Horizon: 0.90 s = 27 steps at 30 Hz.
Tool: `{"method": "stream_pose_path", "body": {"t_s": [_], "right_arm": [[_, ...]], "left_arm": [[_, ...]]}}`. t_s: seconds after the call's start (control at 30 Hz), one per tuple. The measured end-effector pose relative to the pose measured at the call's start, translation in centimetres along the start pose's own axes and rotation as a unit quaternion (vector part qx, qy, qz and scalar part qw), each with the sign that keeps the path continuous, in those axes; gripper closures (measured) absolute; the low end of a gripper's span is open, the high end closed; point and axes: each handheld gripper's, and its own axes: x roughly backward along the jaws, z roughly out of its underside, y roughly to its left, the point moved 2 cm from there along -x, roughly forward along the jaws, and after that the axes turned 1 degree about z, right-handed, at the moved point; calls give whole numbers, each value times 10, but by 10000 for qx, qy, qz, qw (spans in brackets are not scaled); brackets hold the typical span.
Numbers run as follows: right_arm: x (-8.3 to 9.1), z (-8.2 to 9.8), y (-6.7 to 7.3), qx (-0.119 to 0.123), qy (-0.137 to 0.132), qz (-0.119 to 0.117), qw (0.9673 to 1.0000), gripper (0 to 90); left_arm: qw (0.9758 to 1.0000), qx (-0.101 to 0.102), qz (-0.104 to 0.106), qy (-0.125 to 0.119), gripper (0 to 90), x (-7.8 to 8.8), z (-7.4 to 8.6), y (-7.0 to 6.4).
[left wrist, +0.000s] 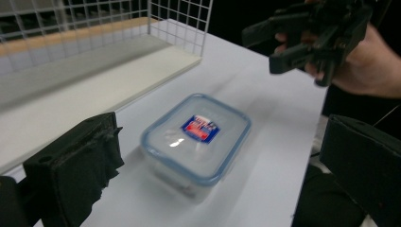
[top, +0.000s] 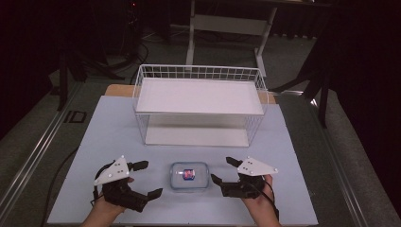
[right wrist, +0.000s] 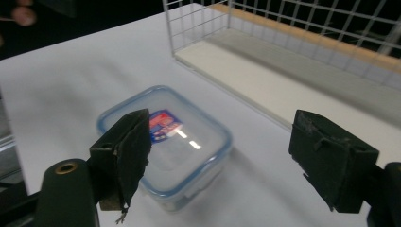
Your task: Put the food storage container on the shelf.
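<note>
One clear plastic food container with a blue-rimmed lid and a red-blue label [top: 189, 176], lid on, flat on the pale blue counter [top: 108, 132] near its front edge. One white wire two-tier rack [top: 199, 101] behind it, well apart, both shelves bare. Two tools, one per hand.

Left hand [top: 101, 213] comes in from bottom left, left tool [top: 144, 179] angled in toward the container, grey three-cornered plate on top. Jaws spread wide, nothing between them; the left gripper view shows the container sitting ahead in the gap, not touched.

Right hand [top: 260, 205] comes in from bottom right, right tool [top: 223, 171] pointing left toward the container, just beside its right edge. Jaws wide apart, gripping nothing; in the right gripper view one jaw overlaps the lid in the picture, contact can't be told.

Container sits between the two tools, free of both.
</note>
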Motion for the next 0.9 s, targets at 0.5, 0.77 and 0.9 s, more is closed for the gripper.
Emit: {"method": "stream_pose_path", "body": {"t_s": [0.5,0.77,0.9], "right_arm": [[-35,8,-10,-1496,651,-288,9862,106],[-55,20,-14,-2319,1193,-608,9635,141],[-60,27,-16,-2714,1401,-792,9489,166]], "left_arm": [[9792,1704,76,1101,5,-63,20,35],[9635,2319,111,1332,5,-74,30,42],[9557,2620,234,1322,6,-81,32,44]]}}
